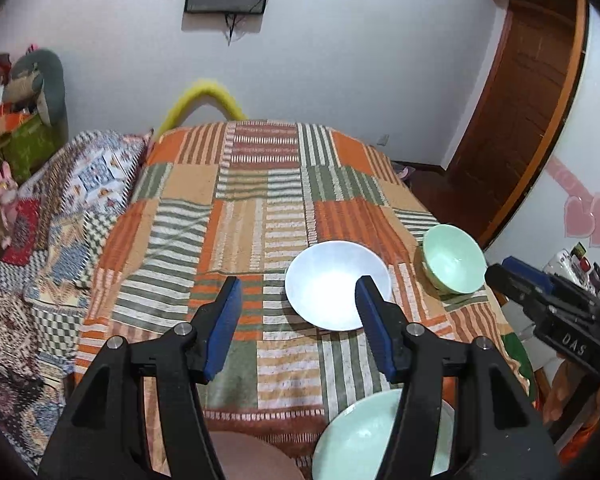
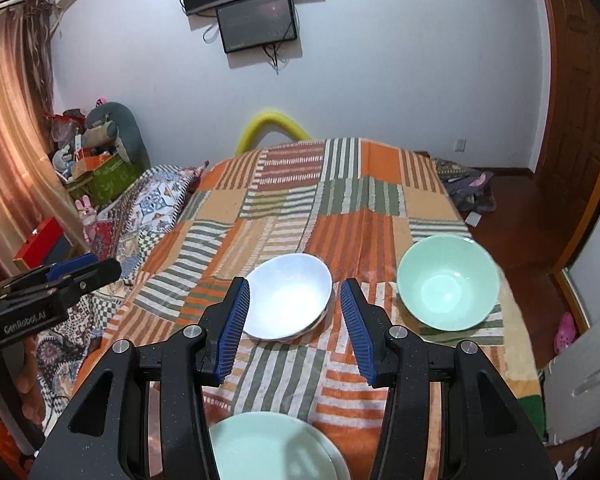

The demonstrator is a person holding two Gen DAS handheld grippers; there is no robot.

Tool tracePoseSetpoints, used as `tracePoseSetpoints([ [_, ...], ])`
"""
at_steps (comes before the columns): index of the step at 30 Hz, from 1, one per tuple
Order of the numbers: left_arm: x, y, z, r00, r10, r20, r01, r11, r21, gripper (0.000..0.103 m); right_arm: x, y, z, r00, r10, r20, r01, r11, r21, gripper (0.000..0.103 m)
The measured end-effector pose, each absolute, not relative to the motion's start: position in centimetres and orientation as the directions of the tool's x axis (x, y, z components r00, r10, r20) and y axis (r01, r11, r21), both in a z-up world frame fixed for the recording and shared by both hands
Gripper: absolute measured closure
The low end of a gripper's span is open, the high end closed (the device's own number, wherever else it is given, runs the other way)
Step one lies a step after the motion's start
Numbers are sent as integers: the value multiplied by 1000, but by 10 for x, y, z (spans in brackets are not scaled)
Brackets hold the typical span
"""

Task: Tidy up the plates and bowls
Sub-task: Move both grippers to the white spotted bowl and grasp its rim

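A white bowl [image 1: 334, 282] sits on the striped patchwork cloth [image 1: 240, 220]; it also shows in the right wrist view [image 2: 286, 300]. A mint green bowl [image 1: 452, 258] stands to its right, seen again in the right wrist view [image 2: 448, 282]. A mint green plate [image 1: 360, 440] lies at the near edge, under the grippers, also in the right wrist view [image 2: 272, 448]. My left gripper [image 1: 298, 294] is open and empty above the cloth, just short of the white bowl. My right gripper [image 2: 294, 298] is open and empty, above the white bowl's near side.
The cloth covers a table [image 2: 512, 368] whose right edge drops to a wooden floor [image 2: 512, 236]. A patterned bed or sofa [image 1: 52, 240] lies along the left. A wooden door [image 1: 532, 92] stands at the right. Screens [image 2: 256, 20] hang on the far wall.
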State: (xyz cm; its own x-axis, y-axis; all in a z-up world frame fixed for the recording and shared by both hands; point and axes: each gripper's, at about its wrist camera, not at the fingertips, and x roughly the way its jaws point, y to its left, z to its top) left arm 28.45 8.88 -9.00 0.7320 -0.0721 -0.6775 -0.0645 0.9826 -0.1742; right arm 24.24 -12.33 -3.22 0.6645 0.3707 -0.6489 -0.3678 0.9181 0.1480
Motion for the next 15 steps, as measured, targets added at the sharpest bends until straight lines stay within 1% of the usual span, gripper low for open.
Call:
tracePoseSetpoints([
  [9,345,101,-162,662,-108,-741,-68,977,-203,45,285,-112,-93,582,341,-738,-348,925,154,59],
  [12,360,99,-184,638,-132,-759,-44,977,-208,45,297,-110,-114,549,326,-769,-341,928,149,59],
  [15,377,93,-205,609,-146,-779,-17,980,-196,45,307,-108,-127,535,324,-780,-339,928,154,59],
])
